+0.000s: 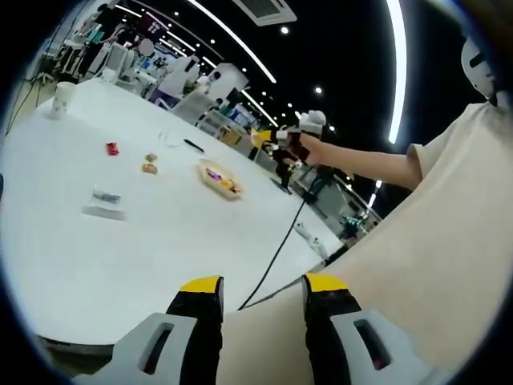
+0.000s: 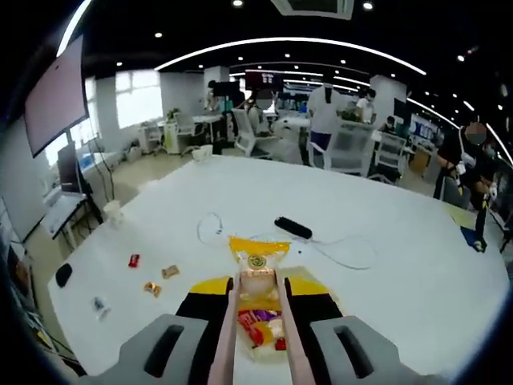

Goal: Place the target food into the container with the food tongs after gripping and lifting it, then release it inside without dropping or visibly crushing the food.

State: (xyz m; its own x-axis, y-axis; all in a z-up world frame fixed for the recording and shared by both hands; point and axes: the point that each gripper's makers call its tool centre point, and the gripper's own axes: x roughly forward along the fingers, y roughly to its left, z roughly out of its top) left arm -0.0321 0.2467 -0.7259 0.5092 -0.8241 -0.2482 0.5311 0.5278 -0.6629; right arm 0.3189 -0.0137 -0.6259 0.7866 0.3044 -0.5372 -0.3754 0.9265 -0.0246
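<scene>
A: What's nearest in the right gripper view?

B: The right gripper (image 2: 258,298), its yellow-tipped black fingers (image 2: 210,298) drawn in narrow around a pair of pale food tongs (image 2: 232,337). The tong arms run forward between the fingers and pinch a small, pale wrapped food piece (image 2: 258,282) at their tips.

A: And below that?

B: The piece sits above a shallow container (image 2: 255,250) with a yellow rim, holding bright red and yellow wrapped snacks. It looks glossy, like thin plastic. Whether the piece touches the contents, I cannot tell.

A: The left gripper?

B: The left gripper (image 1: 261,295) has its fingers (image 1: 200,301) set well apart, gripping nothing, hanging over the edge of the smooth white tabletop (image 1: 96,265) beside a person's beige sleeve (image 1: 449,241).

A: Farther out?

B: In the left gripper view, the same container (image 1: 219,179) lies mid-table, with small loose snacks (image 1: 149,164) to its left. A thin black cable (image 1: 276,253) runs off the edge. Beyond, a black oblong device (image 2: 292,228) and white cord (image 2: 345,255) lie on the tabletop.
</scene>
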